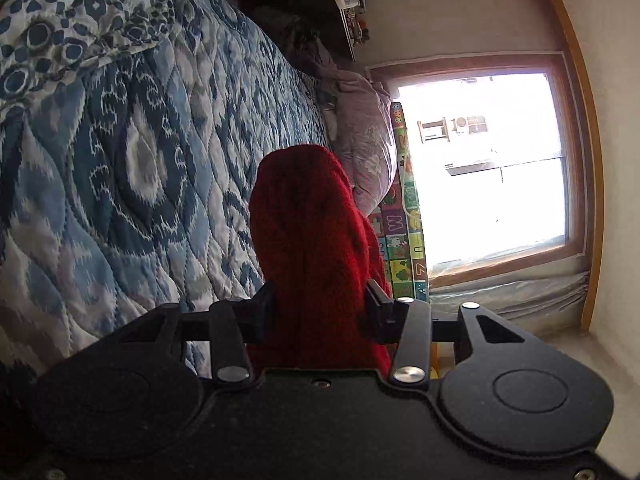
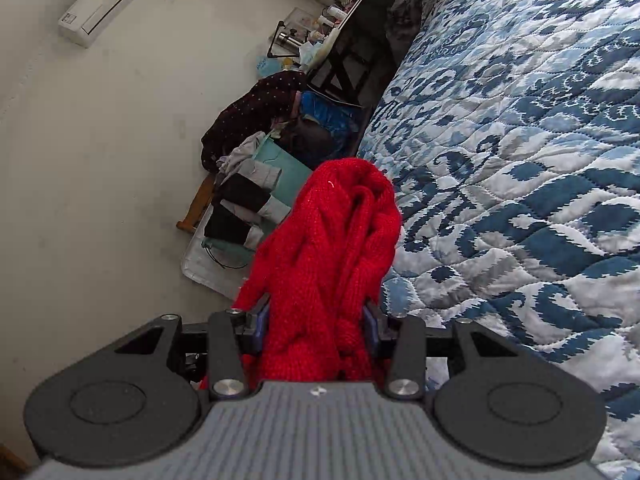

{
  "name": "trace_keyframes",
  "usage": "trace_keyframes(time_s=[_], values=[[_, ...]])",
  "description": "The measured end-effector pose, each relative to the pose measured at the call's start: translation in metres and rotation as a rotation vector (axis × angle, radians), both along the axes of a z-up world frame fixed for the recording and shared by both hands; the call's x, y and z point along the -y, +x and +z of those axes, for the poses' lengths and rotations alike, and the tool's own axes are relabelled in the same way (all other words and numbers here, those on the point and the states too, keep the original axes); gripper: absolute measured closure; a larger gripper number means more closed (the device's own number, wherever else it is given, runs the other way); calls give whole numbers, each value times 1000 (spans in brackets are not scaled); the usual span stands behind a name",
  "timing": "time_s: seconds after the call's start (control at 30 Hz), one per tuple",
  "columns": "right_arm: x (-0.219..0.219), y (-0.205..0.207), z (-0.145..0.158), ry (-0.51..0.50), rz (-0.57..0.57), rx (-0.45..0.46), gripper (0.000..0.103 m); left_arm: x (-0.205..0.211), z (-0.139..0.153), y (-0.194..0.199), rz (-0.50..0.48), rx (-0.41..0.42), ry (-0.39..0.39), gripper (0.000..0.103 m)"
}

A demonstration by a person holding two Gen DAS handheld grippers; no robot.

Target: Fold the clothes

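Sweater in both grippers | left: window | right: clothes pile

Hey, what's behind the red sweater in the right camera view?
Behind the red sweater, held in the right tool, lie a heap of clothes on the floor and the edge of the blue quilt. Whatever lies directly behind the bunched knit is covered.

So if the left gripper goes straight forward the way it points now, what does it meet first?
The left gripper is shut on the red knit sweater, which fills its line. Beyond the sweater, probably the pale pillow at the edge of the blue quilt, though depth is unclear.
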State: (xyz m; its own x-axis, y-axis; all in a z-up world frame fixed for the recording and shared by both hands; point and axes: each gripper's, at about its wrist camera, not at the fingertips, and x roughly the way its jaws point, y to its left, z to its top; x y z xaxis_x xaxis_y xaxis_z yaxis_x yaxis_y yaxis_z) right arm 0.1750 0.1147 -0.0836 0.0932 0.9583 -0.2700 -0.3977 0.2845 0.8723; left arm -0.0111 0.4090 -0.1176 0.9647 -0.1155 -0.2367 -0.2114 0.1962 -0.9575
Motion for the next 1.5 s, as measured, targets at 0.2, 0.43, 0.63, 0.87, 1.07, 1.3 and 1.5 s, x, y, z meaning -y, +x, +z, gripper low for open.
trace_keyframes(time_s=[0.2, 0.43, 0.63, 0.87, 1.07, 1.3, 1.5], values=[[-74, 13, -34, -65, 57, -21, 58, -40, -30, -3, 100, -43, 65, 59], [-81, 13, -82, -161, 53, -42, 57, -58, -34, -32, 91, -127, 210, 42], [-82, 13, -88, -144, 38, -20, 56, -57, 13, -15, 119, -376, 850, 43], [-86, 15, -88, -161, 25, -11, 56, -56, -29, 9, 37, -647, 1164, 94], [-89, 14, -88, -171, 17, -5, 55, -133, -61, -168, 667, -523, 519, 95], [-92, 14, -89, -170, 12, 1, 55, -136, -94, -267, 741, -568, 332, 95], [-92, 14, -89, -166, 16, 5, 55, -108, -57, -184, 359, -214, 415, 58]])
